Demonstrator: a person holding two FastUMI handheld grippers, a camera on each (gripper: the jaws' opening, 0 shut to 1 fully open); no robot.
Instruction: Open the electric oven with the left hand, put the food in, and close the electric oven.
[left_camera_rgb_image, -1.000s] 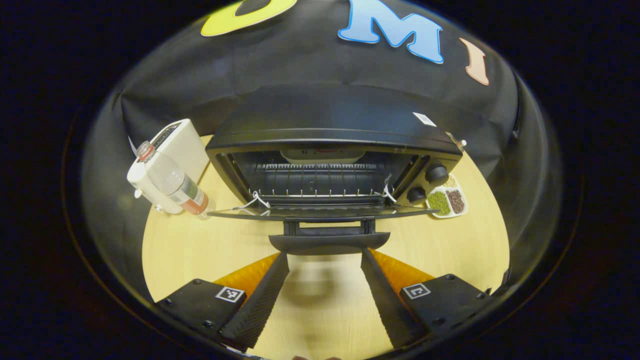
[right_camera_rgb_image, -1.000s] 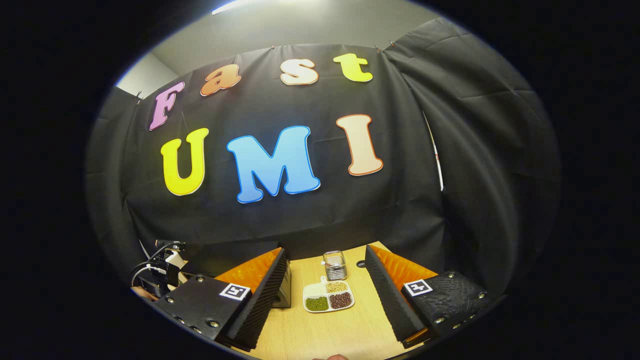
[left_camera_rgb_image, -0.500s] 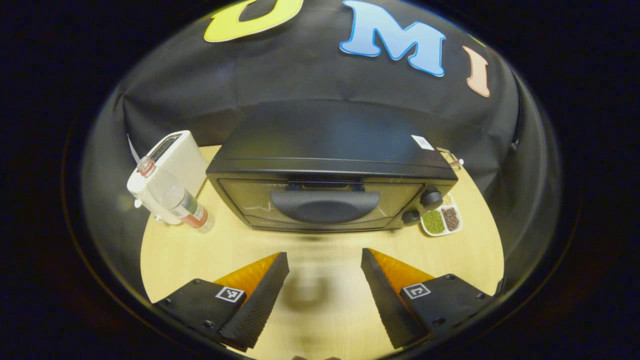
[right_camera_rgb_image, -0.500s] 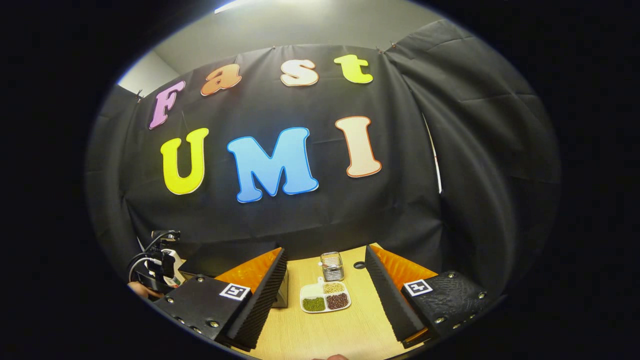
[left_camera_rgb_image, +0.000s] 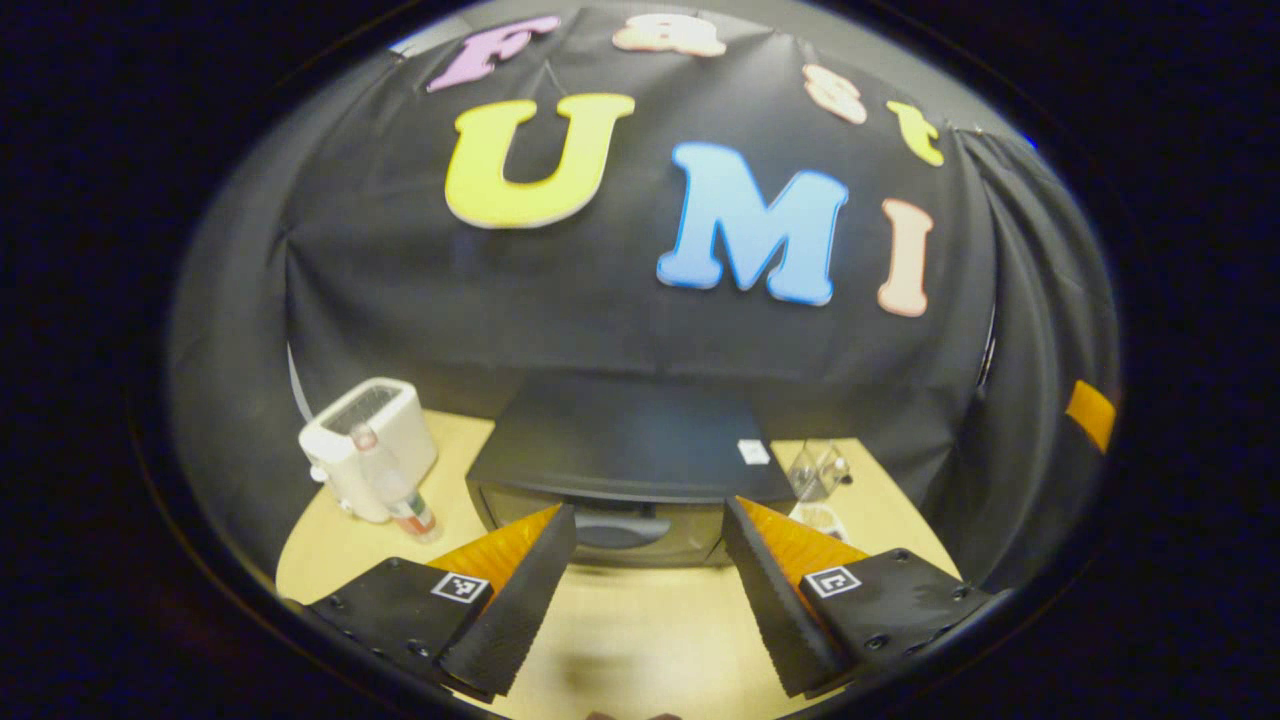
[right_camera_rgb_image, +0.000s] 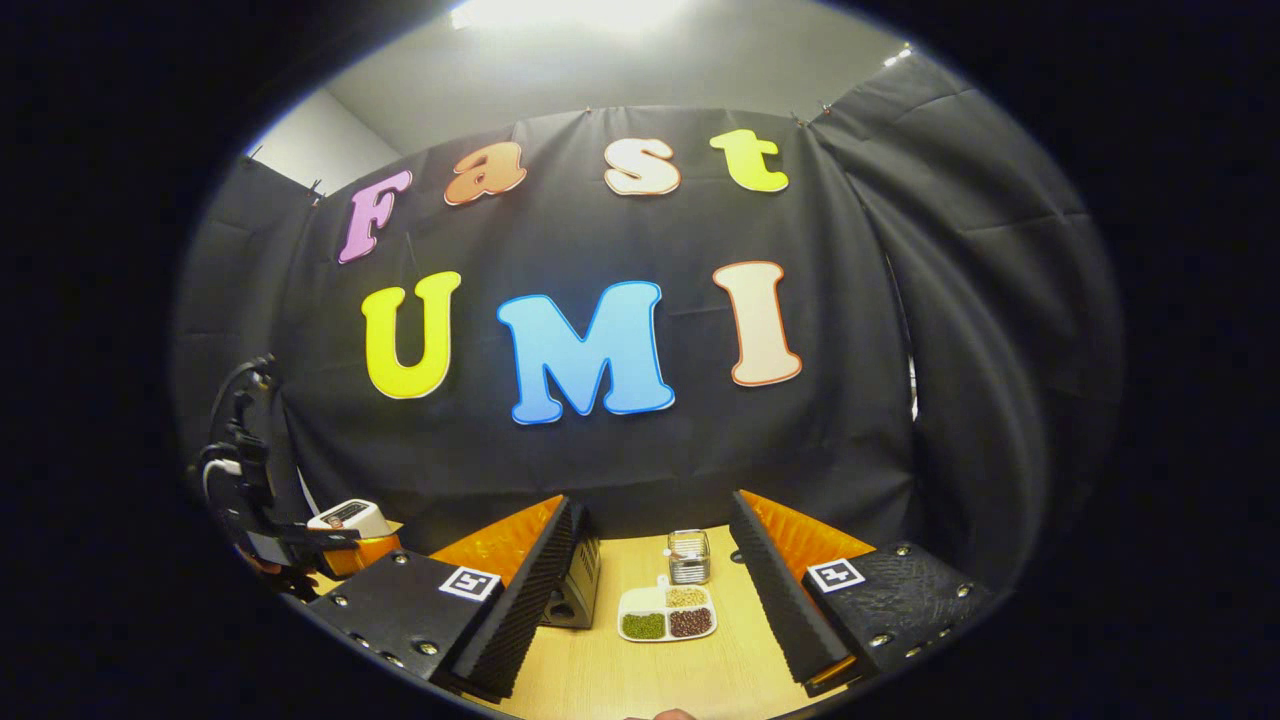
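Observation:
The black electric oven (left_camera_rgb_image: 620, 455) stands on the wooden table (left_camera_rgb_image: 340, 545) with its door shut and the curved handle (left_camera_rgb_image: 620, 528) facing me. My left gripper (left_camera_rgb_image: 645, 600) hovers open in front of the oven, well back from the handle, with nothing between its fingers. My right gripper (right_camera_rgb_image: 655, 600) is open and holds nothing, above the table to the right of the oven's corner (right_camera_rgb_image: 575, 590). Beyond it lies a white divided dish of beans (right_camera_rgb_image: 668, 615). What is inside the oven is hidden.
A white toaster (left_camera_rgb_image: 365, 440) and a clear bottle (left_camera_rgb_image: 395, 490) stand left of the oven. A small glass jar (right_camera_rgb_image: 688, 555) sits behind the dish, near the black cloth wall. The left gripper's housing with cables (right_camera_rgb_image: 250, 480) shows at the far left.
The oven door went from hanging open to shut. My left gripper then drew back and tilted up, so the oven looks smaller. The right gripper shifted only slightly.

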